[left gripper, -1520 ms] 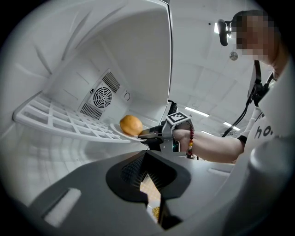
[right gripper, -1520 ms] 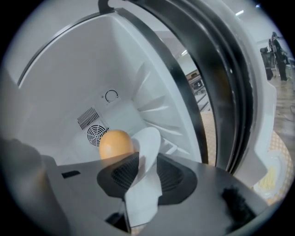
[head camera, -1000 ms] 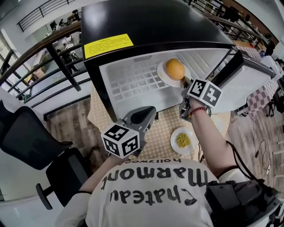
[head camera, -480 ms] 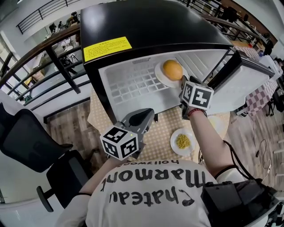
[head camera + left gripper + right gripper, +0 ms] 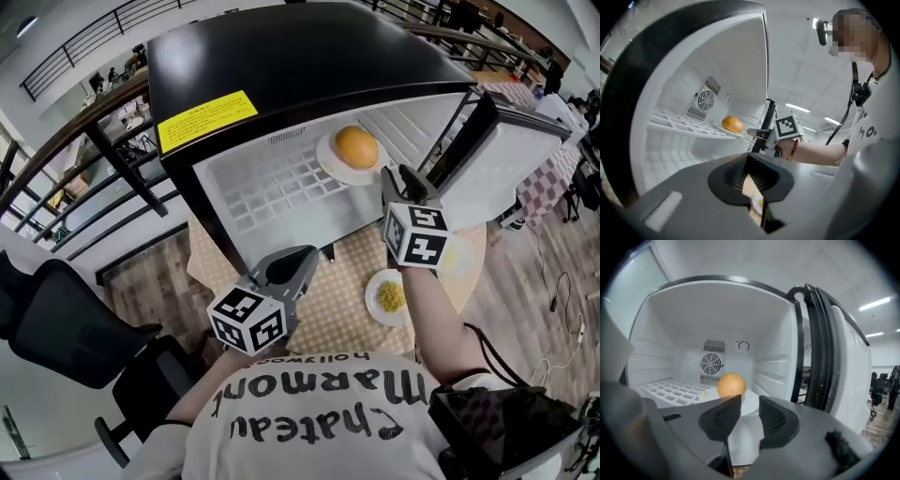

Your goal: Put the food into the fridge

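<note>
Withdrawal of the right hand-held gripper [image 5: 400, 178] noted: a second ago it was at the plate [image 5: 330, 161], now it stands clear, jaws wide but closing on nothing. The orange [image 5: 356, 147] rests on that plate on the fridge [image 5: 281, 56] shelf [image 5: 272, 187], so this item looks delivered. The left hand-held gripper [image 5: 286, 267] is slightly open and empty. The head view shows a second dish [image 5: 388, 297] waiting on the desk [image 5: 347, 272]. Only the right gripper view shows the fan grille [image 5: 711, 364].
</note>
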`<state>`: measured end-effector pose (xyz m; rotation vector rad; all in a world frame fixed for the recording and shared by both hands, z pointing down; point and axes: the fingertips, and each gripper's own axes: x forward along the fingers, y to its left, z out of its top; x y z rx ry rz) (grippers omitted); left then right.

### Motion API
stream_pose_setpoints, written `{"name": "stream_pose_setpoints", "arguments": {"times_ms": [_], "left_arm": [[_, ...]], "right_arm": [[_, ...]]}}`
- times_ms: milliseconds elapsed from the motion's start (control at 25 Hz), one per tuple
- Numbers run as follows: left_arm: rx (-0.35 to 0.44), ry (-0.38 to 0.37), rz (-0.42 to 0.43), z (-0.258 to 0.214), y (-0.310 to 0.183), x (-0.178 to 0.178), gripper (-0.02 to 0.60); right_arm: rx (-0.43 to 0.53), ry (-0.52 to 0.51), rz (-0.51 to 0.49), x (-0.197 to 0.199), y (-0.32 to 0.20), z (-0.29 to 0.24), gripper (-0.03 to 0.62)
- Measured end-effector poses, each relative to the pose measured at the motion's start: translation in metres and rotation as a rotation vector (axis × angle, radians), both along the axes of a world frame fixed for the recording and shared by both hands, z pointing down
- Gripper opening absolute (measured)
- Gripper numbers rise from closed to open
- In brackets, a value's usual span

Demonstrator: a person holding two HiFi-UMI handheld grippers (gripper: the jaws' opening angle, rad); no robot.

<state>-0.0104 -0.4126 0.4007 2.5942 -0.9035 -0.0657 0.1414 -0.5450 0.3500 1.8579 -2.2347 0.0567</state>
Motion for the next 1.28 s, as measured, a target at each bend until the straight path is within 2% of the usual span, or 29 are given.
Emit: {"name": "stream_pose_setpoints", "arguments": {"times_ms": [80,200,440,600,720,960,1280], "left_arm": [[0.004,-0.008,0.002,0.001,0.005,-0.002,0.006],[0.000,-0.015,-0.005,0.001,0.014,-0.003,0.006],[0.033,-0.022,-0.031,-0.009,0.043,0.021,0.006],[0.061,-0.019,-0.102,-0.016,0.076,0.042,0.006],[0.051,0.000,-0.154,-0.016,0.114,0.064,0.006],[0.039,0.011,-0.205,-0.003,0.203,0.118,0.006],[0.026,-0.007,-0.265,0.008,0.300,0.161,0.006]], "right_arm": [[0.006,-0.060,-0.007,0.000,0.016,0.002,0.054],[0.003,-0.138,-0.020,0.003,0.040,0.006,0.031],[-0.033,-0.176,-0.071,0.024,0.104,0.023,0.021],[-0.066,-0.177,-0.110,0.055,0.148,0.035,0.022],[-0.092,-0.159,-0.155,0.081,0.185,0.041,0.021],[-0.135,-0.154,-0.237,0.126,0.267,0.060,0.023],[-0.179,-0.151,-0.356,0.150,0.359,0.074,0.022]]}}
